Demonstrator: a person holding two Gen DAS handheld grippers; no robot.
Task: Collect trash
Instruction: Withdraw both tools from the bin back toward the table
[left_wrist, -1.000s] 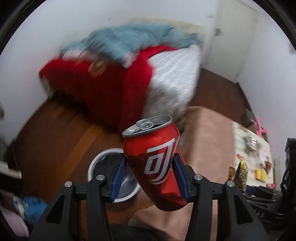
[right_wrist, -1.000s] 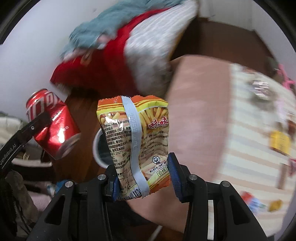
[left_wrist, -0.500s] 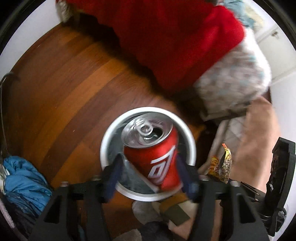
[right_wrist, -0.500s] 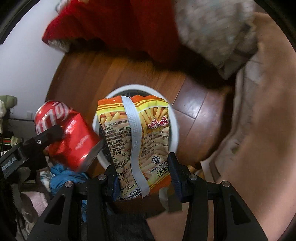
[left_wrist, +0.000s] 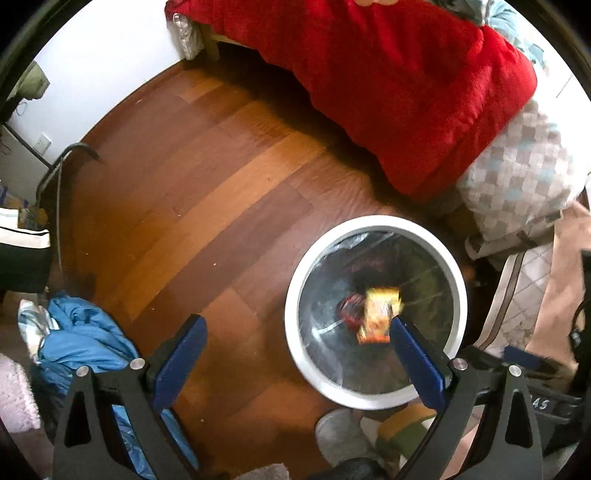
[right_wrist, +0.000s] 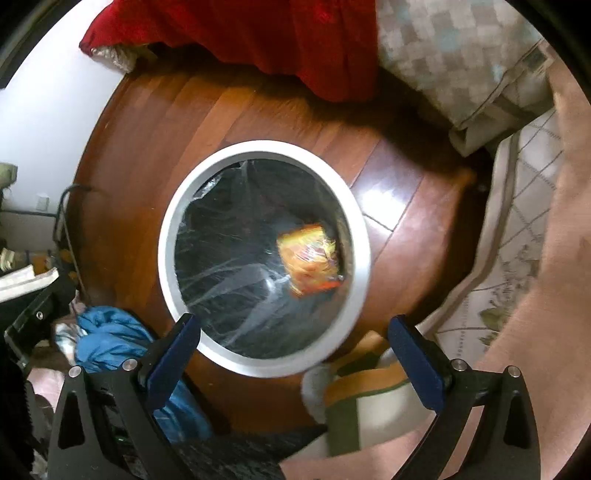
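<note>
Both my left gripper (left_wrist: 297, 345) and right gripper (right_wrist: 293, 345) hang with jaws spread and empty above the bin (right_wrist: 168, 258); snack bag (right_wrist: 310, 260) and can (left_wrist: 351, 310) lie inside (blurred), so I'd lift straight clear.

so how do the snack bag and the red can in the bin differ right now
The snack bag is orange-yellow and flat; the red can is round. The bag lies on top in plain sight; the can is half hidden beneath it, and the right wrist view shows no can. Both are blurred, inside the lined trash bin.
</note>
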